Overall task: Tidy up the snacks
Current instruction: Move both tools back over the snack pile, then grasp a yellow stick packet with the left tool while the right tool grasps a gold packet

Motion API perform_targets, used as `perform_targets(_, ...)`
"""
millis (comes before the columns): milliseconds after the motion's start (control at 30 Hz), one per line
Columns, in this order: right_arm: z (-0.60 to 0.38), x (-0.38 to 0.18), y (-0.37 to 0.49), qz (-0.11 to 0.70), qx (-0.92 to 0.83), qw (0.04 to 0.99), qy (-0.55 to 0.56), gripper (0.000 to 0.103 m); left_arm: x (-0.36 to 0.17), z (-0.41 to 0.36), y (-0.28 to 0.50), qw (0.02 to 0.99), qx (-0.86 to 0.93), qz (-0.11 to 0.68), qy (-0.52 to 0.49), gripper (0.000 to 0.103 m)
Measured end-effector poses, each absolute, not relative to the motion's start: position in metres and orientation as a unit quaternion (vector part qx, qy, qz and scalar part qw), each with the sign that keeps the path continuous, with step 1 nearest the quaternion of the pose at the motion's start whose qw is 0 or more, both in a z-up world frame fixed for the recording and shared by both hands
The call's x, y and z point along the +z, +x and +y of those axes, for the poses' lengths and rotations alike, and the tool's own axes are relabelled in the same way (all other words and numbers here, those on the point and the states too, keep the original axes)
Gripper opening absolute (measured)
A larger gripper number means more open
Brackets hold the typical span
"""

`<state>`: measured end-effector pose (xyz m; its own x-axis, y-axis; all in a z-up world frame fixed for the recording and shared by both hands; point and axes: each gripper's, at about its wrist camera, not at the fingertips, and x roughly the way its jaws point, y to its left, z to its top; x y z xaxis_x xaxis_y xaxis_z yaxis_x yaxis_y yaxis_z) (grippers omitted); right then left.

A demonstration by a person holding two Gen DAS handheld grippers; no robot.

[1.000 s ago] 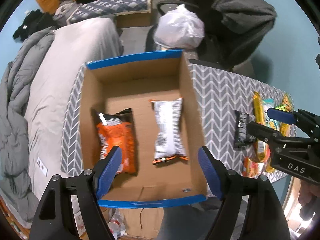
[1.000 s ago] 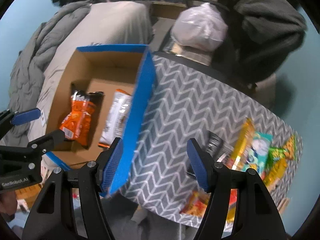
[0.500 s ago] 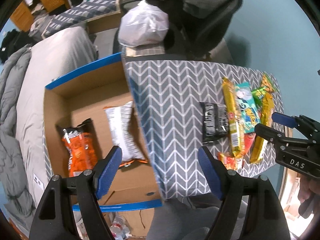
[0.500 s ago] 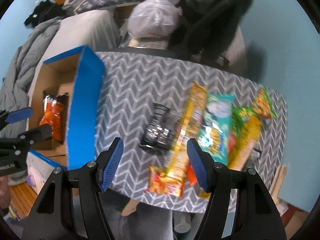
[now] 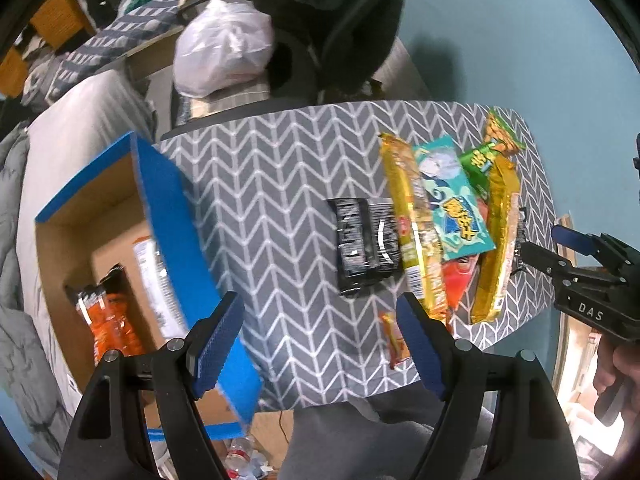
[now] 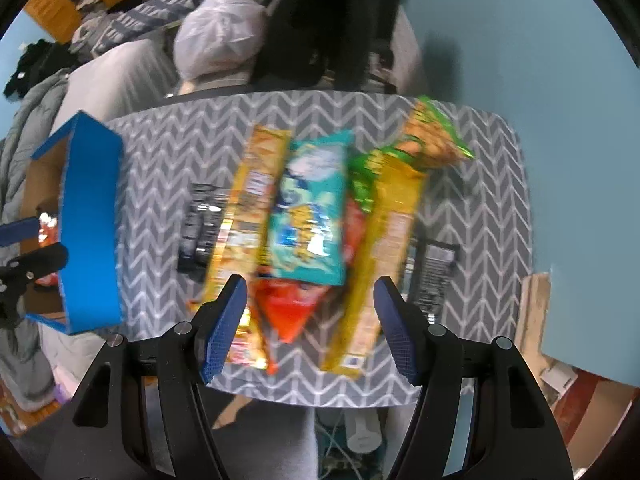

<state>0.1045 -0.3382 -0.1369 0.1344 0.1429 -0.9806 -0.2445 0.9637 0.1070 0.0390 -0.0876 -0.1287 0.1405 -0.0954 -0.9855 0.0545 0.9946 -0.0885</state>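
My left gripper (image 5: 320, 344) hangs open and empty over the grey chevron table (image 5: 272, 208), between the cardboard box (image 5: 168, 216) and the snack pile. The box holds an orange bag (image 5: 108, 320) and a white bag (image 5: 154, 276). The pile has a black packet (image 5: 366, 248), a long yellow packet (image 5: 412, 224), a teal packet (image 5: 452, 196) and a red packet (image 5: 460, 280). My right gripper (image 6: 310, 328) is open above the pile, over the red packet (image 6: 292, 308) and the teal packet (image 6: 308, 216), with nothing between its pads. It is also in the left wrist view, as the right gripper (image 5: 548, 242).
A second yellow packet (image 6: 384, 248), a green packet (image 6: 436, 140) and another black packet (image 6: 434, 276) lie at the pile's right. The blue-edged box (image 6: 92, 224) stands at the table's left end. Behind the table are a white plastic bag (image 5: 224, 48), a chair and a bed.
Both grippers have swept from over the box rightwards across the table. The left now hangs past the box wall; the right is over the snack pile. Both stay open.
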Motion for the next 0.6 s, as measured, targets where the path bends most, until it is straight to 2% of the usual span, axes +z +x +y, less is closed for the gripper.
perform_targets(267,-0.388,-0.171,0.115,0.649,0.095,0.754,-0.014,0.066,-0.155,-0.125,0.058,0.735,-0.067,0.675,-0.015,0.08)
perform_targets(600,-0.39,-0.208,0.125,0.656,0.113,0.746,0.004,0.066,-0.189,-0.157,0.082,0.718,-0.066,0.692,-0.02,0.08)
